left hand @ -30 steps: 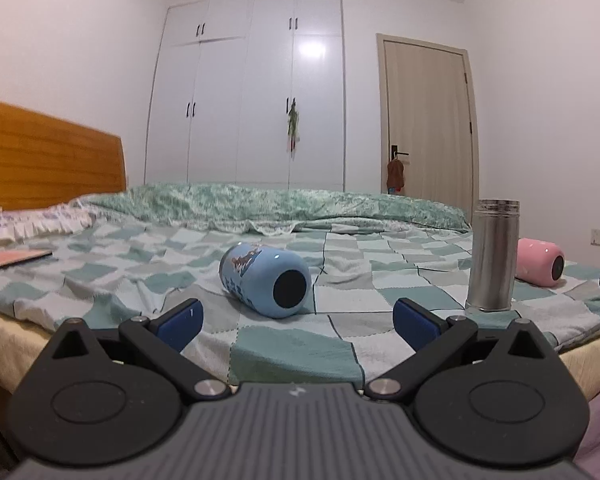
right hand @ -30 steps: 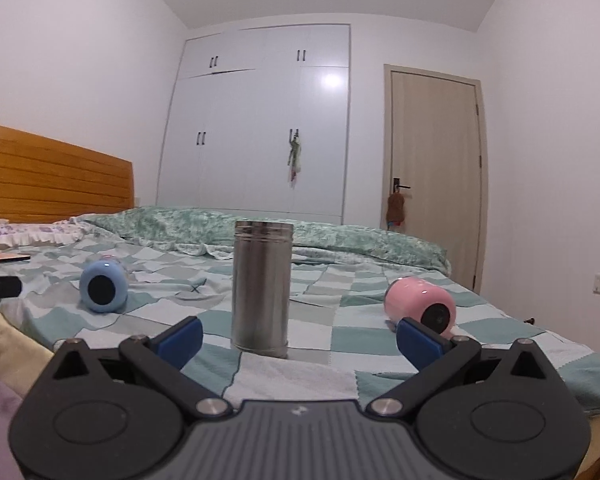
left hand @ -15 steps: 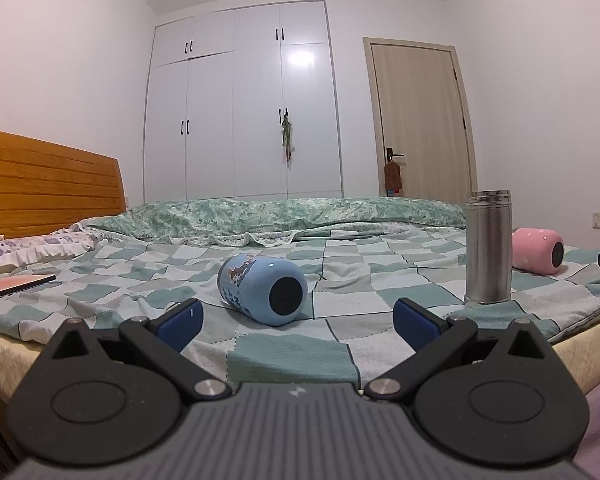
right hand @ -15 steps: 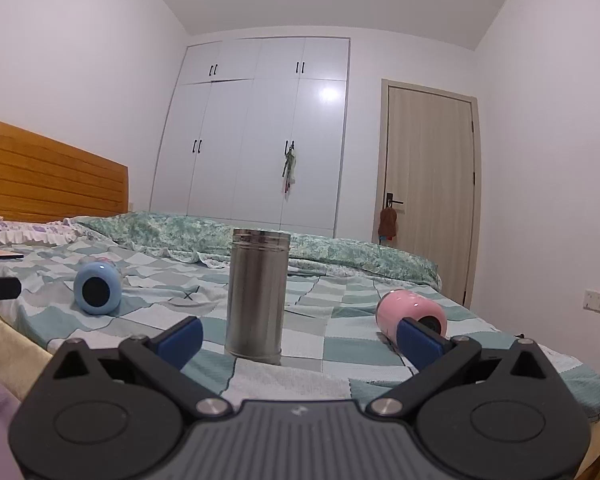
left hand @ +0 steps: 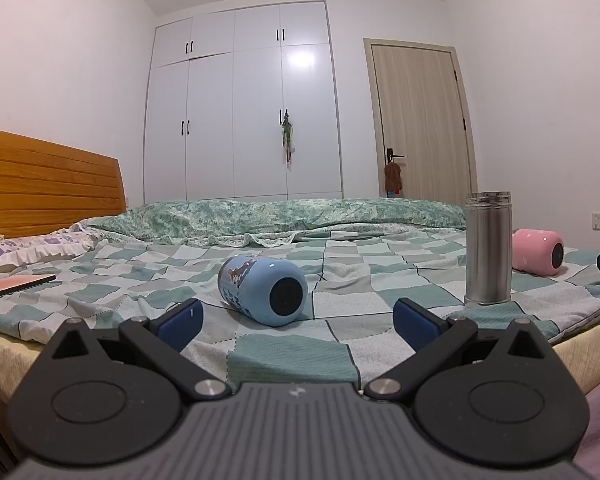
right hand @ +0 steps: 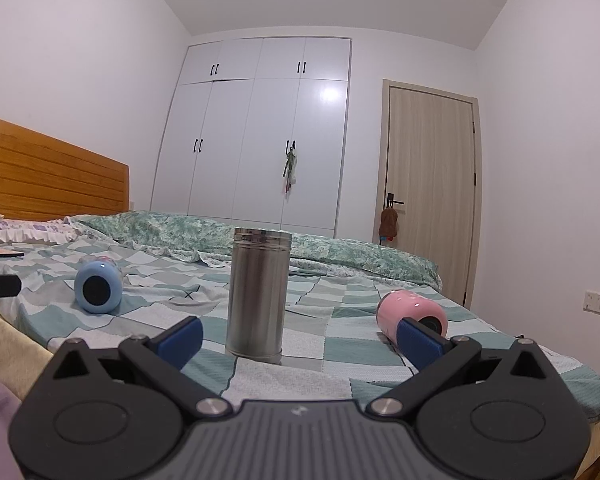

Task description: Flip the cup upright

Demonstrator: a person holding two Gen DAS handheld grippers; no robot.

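Note:
A light blue cup (left hand: 262, 290) lies on its side on the checked bed cover, its dark base toward me; it also shows in the right wrist view (right hand: 98, 287). A pink cup (right hand: 410, 316) lies on its side at the right, seen too in the left wrist view (left hand: 537, 252). A steel flask (right hand: 258, 294) stands upright between them (left hand: 488, 248). My left gripper (left hand: 296, 320) is open and empty, short of the blue cup. My right gripper (right hand: 300, 338) is open and empty, in front of the flask, its right finger overlapping the pink cup in the picture.
The bed's near edge (left hand: 8, 356) runs below the grippers. A wooden headboard (left hand: 48, 180) is at the left, a folded green duvet (left hand: 292, 216) at the far side. A book (left hand: 16, 282) lies at the left. A wardrobe and door stand behind.
Both grippers have dropped lower and tilted up a little, so the bed sits lower in each view. The cups and flask have not moved. Both grippers stay open.

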